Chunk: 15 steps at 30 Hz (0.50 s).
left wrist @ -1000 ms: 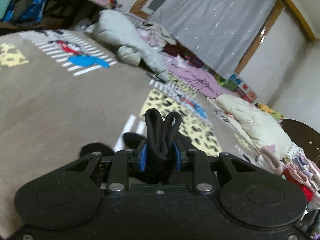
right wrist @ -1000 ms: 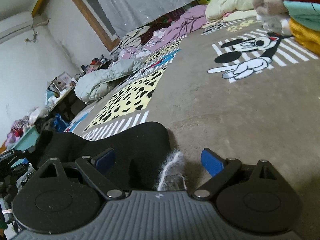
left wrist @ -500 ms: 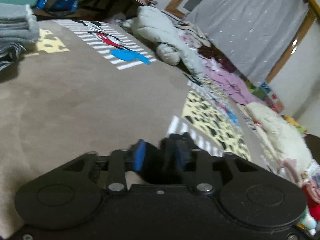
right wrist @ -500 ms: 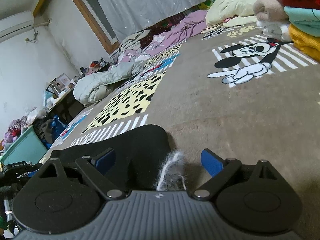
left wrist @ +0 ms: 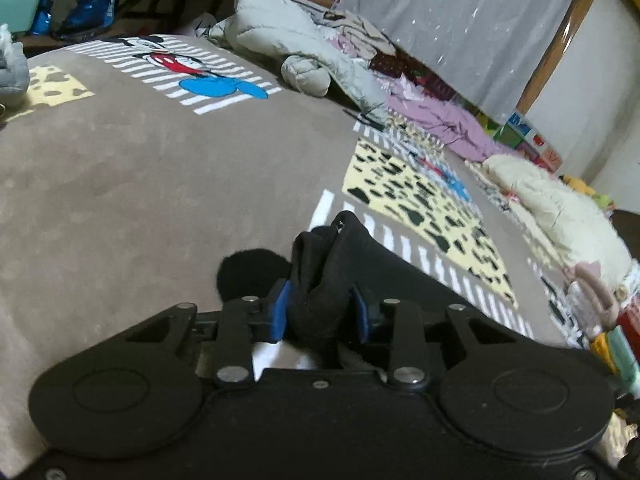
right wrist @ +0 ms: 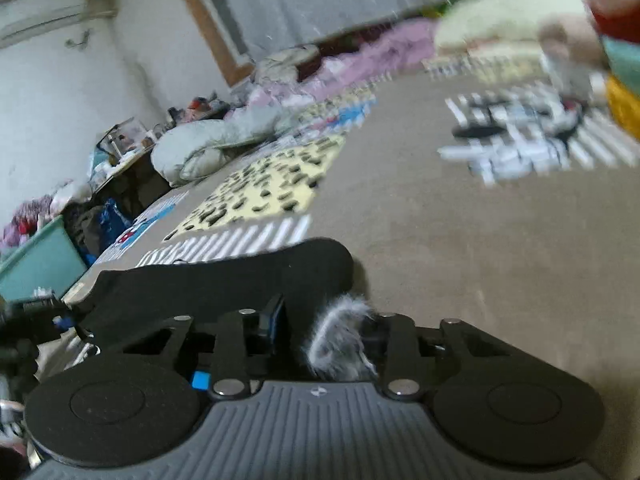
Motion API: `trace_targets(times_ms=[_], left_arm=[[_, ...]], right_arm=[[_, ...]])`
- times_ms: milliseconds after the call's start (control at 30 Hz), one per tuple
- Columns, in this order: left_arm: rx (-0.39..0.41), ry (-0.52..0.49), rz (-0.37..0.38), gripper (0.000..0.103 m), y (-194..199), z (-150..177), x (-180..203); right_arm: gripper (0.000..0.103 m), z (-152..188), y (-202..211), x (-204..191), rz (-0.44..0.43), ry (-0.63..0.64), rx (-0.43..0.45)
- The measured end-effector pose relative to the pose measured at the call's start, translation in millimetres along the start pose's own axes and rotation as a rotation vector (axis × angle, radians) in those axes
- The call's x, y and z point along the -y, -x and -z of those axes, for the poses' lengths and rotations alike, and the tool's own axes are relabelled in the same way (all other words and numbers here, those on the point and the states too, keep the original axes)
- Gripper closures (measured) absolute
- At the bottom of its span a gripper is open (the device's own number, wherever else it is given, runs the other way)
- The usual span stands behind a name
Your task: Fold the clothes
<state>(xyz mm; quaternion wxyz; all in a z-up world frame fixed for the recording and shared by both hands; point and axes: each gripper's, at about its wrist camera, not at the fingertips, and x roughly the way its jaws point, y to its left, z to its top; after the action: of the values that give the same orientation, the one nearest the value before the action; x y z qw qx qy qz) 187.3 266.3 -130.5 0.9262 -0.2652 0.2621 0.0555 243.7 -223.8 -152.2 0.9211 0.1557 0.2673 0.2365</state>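
Black sock (left wrist: pixel 320 276) fabric bunches at 12 o'clock between the closing left tongs (left wrist: pixel 320 312) on the brown carpet (left wrist: pixel 120 184), while the closing right tongs (right wrist: pixel 320 328) pinch its grey fluffy tuft (right wrist: pixel 340 340).

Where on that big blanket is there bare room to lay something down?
The plain brown blanket is free between the cartoon mouse print and the black garment. Crowded: the far edge, under the grey puffy jacket and pink bedding.

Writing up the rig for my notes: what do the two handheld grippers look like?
Left gripper: matte black body, two round discs, silver screws, black linkage arms, blue finger pads. Right gripper: the same black linkage, but a grey ribbed body with a small logo.
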Motion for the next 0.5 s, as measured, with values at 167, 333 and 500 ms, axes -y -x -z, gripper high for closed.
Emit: trace_targets(times_ms=[167,333,500], left_arm=[[-0.019,0.001,-0.006,0.071,-1.1,-0.8,-1.6],[-0.02,0.015,0.0,0.071,-1.1,-2.2,-2.6],[-0.015,0.023,0.006,0.071,-1.4,-4.6,-2.9]], right_arm=[[0.059,-0.3,20.6,-48.5,0.169,0.4,0.105],[0.024,-7.5,23.5,-23.0,0.213,0.279,0.038],[0.023,-16.0,20.2,25.5,0.138,-0.023,0.034]])
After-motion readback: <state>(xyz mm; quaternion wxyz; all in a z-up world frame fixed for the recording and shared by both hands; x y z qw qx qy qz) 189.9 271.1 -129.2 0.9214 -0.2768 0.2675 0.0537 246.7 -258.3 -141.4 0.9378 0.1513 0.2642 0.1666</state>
